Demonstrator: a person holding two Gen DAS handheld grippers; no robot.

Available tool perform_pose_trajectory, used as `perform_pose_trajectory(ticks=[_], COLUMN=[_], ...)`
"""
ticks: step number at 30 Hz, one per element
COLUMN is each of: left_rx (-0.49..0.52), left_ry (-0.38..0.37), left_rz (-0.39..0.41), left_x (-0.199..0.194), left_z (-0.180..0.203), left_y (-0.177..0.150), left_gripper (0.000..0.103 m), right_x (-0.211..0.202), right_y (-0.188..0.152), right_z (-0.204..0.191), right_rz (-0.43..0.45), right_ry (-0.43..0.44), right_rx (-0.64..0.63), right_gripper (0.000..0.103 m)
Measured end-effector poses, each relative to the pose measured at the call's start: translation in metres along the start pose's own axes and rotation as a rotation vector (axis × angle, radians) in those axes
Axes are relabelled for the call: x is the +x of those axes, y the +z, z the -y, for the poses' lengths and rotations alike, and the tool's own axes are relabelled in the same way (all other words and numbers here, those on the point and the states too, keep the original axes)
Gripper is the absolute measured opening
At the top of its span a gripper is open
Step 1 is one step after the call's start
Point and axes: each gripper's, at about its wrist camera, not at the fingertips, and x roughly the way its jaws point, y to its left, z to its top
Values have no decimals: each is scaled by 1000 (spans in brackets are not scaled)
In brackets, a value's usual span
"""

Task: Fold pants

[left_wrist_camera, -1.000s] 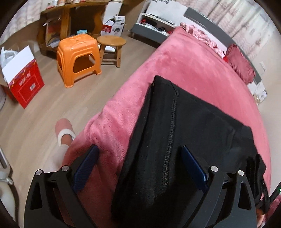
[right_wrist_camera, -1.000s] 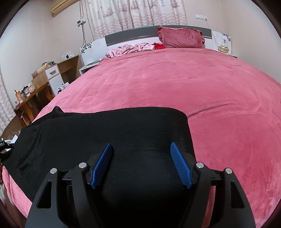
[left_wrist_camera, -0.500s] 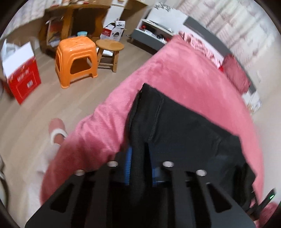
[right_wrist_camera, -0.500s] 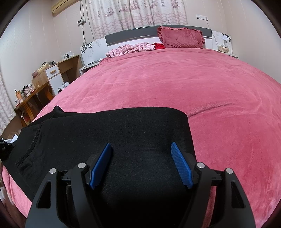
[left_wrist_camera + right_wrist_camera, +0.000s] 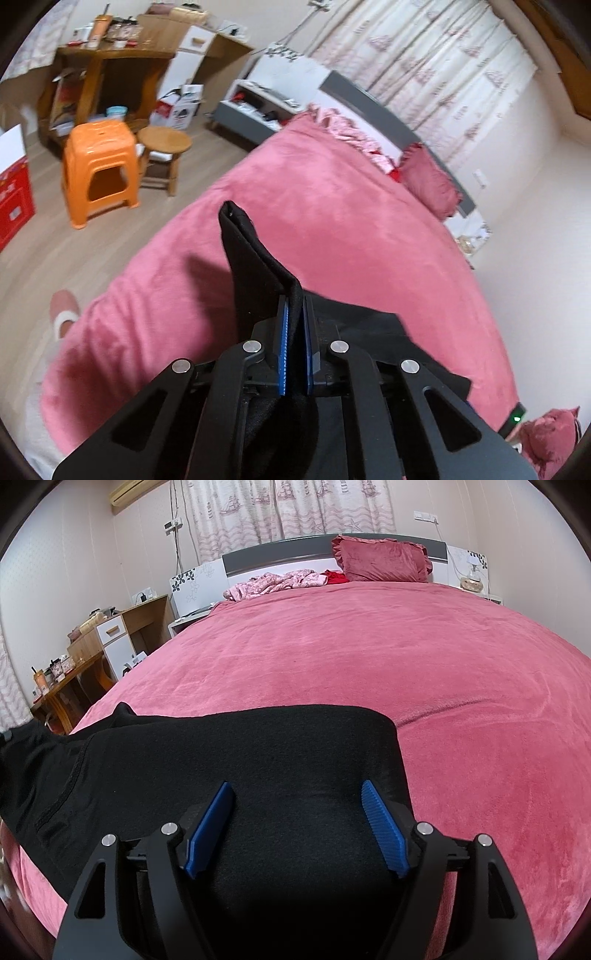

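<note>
Pants (image 5: 255, 266) newly pinched, edge lifted

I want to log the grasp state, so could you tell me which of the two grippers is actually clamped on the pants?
The left gripper: its blue pads pinch a raised fold of the black pants. The right gripper stands open.

Both grippers: black frames, silver screws, ribbed blue fingers (image 5: 384, 830); foot perhaps pink-slippered.

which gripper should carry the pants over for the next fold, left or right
Left. The left gripper is already shut on the black pants, with that end lifted off the pink blanket. The right gripper is open, its fingers apart over flat fabric, so it holds nothing.
</note>
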Motion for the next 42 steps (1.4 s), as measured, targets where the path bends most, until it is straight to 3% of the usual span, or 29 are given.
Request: perform_pose_trajectory(ticks=[11, 20, 23, 26, 28, 32, 37, 42], left_rx=[61, 111, 137, 189, 204, 234, 369, 378], left_ry=[-111, -229, -283, -349, -382, -475, -562, -619], left_rz=[14, 4, -6, -17, -42, -110, -226, -415], left_x=[-11, -19, -20, -16, -8, 9, 49, 95], left_z=[47, 89, 109, 138, 153, 193, 258, 276], left_y=[-3, -2, -5, -10, -13, -26, -68, -115], left_gripper=[4, 3, 3, 3, 3, 2, 2, 2], right_x=[-9, -39, -42, -38, -38, -51, -64, -68], right_y=[5, 16, 23, 27, 28, 33, 37, 28], right_z=[-3, -16, -13, -9, -7, -4, -3, 3], right_rz=[24, 84, 72, 3, -41, -40, -35, -67], right_ry=[-1, 14, 28, 44, 75, 192, 327, 309], right_rx=[8, 30, 81, 142, 190, 277, 360, 380], right_gripper=[79, 89, 91, 92, 92, 92, 92, 92])
